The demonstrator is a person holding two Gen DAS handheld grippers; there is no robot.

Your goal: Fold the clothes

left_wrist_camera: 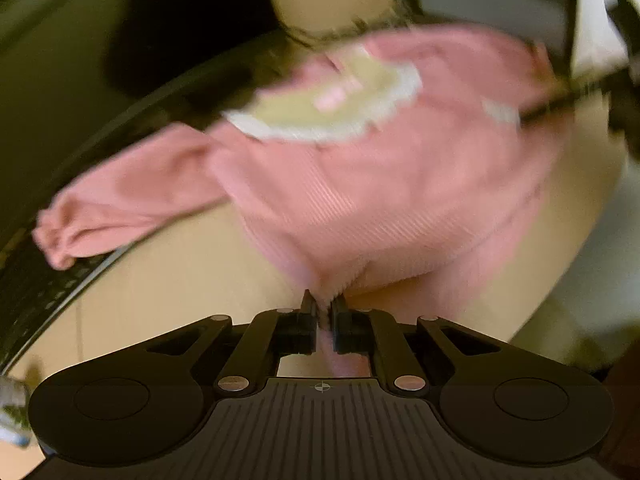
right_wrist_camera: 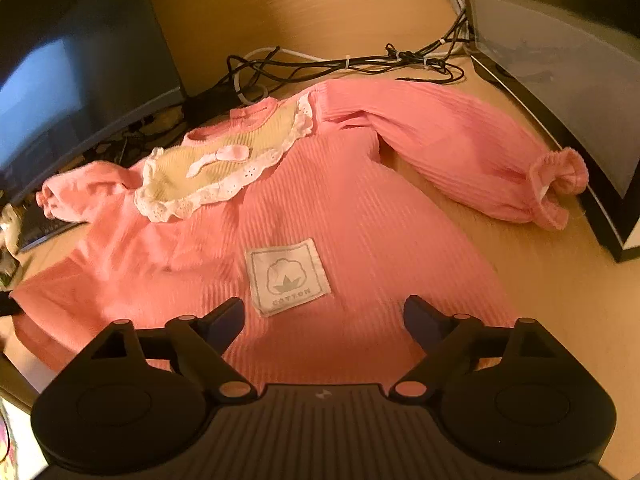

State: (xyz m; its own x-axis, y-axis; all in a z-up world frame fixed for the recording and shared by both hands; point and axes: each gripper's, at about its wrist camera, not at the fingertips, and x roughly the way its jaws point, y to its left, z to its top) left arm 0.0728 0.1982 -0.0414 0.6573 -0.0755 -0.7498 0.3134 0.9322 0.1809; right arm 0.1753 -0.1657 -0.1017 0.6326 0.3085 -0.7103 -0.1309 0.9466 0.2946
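Observation:
A pink ribbed child's top (right_wrist_camera: pixel 344 216) with a cream lace-trimmed bib (right_wrist_camera: pixel 212 168) and a white cotton label (right_wrist_camera: pixel 288 276) lies spread on the wooden desk (right_wrist_camera: pixel 320 8). Its right sleeve (right_wrist_camera: pixel 460 148) stretches out toward a ruffled cuff. My right gripper (right_wrist_camera: pixel 324 316) is open and empty, hovering over the hem below the label. My left gripper (left_wrist_camera: pixel 324 308) is shut on the pink top's hem (left_wrist_camera: pixel 328 284); that view is blurred, and the top (left_wrist_camera: pixel 380 184) rises from the jaws with one sleeve (left_wrist_camera: pixel 120 208) hanging left.
A dark monitor (right_wrist_camera: pixel 60 80) stands at the left with a keyboard (right_wrist_camera: pixel 44 228) below it. A tangle of black and white cables (right_wrist_camera: pixel 344 64) lies behind the top. A dark box-like unit (right_wrist_camera: pixel 560 80) stands at the right near the cuff.

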